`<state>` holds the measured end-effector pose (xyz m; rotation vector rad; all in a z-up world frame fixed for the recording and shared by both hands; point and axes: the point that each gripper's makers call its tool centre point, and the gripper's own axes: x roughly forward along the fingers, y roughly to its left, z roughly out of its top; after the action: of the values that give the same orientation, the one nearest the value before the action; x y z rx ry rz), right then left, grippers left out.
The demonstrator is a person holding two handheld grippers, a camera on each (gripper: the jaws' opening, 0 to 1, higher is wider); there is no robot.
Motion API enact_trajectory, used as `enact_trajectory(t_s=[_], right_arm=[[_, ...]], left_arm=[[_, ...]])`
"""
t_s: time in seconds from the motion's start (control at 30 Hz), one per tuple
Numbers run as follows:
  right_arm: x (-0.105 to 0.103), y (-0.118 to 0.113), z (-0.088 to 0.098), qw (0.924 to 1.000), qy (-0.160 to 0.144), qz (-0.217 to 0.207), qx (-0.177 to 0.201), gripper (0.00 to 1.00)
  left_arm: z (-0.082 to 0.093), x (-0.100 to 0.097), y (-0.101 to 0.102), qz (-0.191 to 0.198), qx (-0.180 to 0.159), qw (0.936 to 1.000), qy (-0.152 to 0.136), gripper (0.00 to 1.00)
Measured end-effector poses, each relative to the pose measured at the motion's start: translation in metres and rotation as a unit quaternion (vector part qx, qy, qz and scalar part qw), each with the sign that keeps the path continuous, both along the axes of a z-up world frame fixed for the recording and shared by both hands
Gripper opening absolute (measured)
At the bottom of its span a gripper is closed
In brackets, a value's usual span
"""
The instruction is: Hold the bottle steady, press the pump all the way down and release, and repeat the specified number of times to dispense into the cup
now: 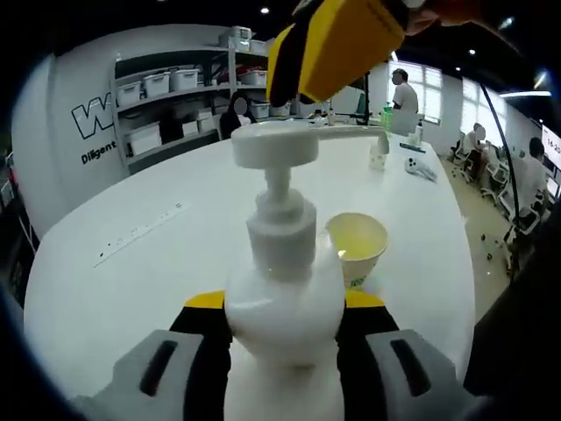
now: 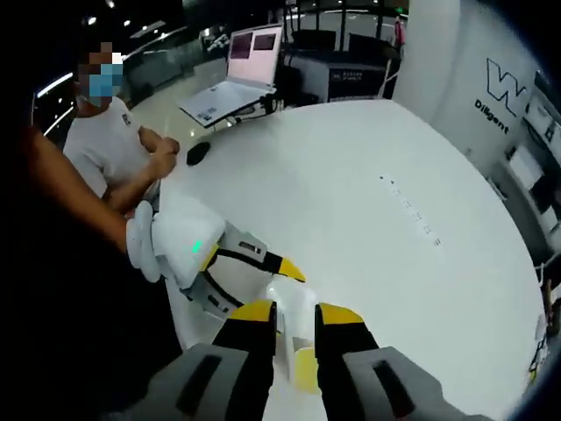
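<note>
A broad white desk [image 1: 131, 263] stands in an open office, with shelves of storage boxes [image 1: 166, 83] along the far wall and people seated at other desks behind. In the left gripper view, the left tool [image 1: 282, 329] is closed on the body of a white pump bottle [image 1: 285, 303], which stands upright on the desk between its yellow-tipped jaws. The pump head [image 1: 276, 145] is raised on its stem, its spout [image 1: 351, 133] reaching out to the right above a yellow paper cup [image 1: 358, 246]. The cup stands just beside the bottle and holds a pale yellowish liquid low inside. The right tool [image 1: 337, 44] hangs above the pump head, apart from it.

In the right gripper view, the right tool [image 2: 295, 329] looks down on the pump from above, its jaws a narrow gap apart with nothing between them. A laptop [image 2: 237, 74] and a mouse [image 2: 198, 153] lie at the far edge, near a seated person.
</note>
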<state>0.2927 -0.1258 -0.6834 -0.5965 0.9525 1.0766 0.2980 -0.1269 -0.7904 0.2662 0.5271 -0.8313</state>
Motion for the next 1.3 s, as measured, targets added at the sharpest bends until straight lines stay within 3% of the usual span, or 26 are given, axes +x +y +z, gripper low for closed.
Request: enact_trajectory(t_s=[0.17, 0.4, 0.47, 0.67, 0.83, 1.0, 1.2, 1.3], right_arm=[[-0.001, -0.005, 0.01, 0.9959, -0.035, -0.044, 0.071, 0.13], [-0.014, -0.011, 0.005, 0.9858, -0.035, -0.09, 0.137, 0.26], [-0.022, -0.01, 0.0, 0.9835, -0.014, -0.096, 0.153, 0.27], [-0.034, -0.014, -0.01, 0.9816, -0.032, -0.095, 0.162, 0.33], [-0.035, -0.015, -0.011, 0.9712, -0.032, -0.121, 0.203, 0.4], [-0.036, -0.025, -0.016, 0.9621, -0.044, -0.16, 0.216, 0.5], [-0.038, -0.034, -0.024, 0.9588, -0.063, -0.178, 0.212, 0.65], [-0.041, -0.041, -0.029, 0.9524, -0.056, -0.202, 0.222, 0.7]], left_arm=[[0.001, -0.007, 0.011, 0.012, -0.002, 0.9999, -0.007, 0.44], [0.002, -0.015, 0.043, 0.045, 0.003, 0.9989, -0.013, 0.44], [0.002, -0.015, 0.052, 0.061, 0.001, 0.998, -0.014, 0.44], [0.002, -0.014, 0.072, 0.097, 0.004, 0.9952, -0.014, 0.44], [0.002, -0.014, 0.094, 0.129, 0.004, 0.9915, -0.015, 0.44], [0.002, -0.017, 0.115, 0.163, 0.007, 0.9865, -0.016, 0.44], [0.003, -0.02, 0.141, 0.206, 0.008, 0.9785, -0.013, 0.44], [0.003, -0.02, 0.15, 0.218, 0.011, 0.9757, -0.013, 0.44]])
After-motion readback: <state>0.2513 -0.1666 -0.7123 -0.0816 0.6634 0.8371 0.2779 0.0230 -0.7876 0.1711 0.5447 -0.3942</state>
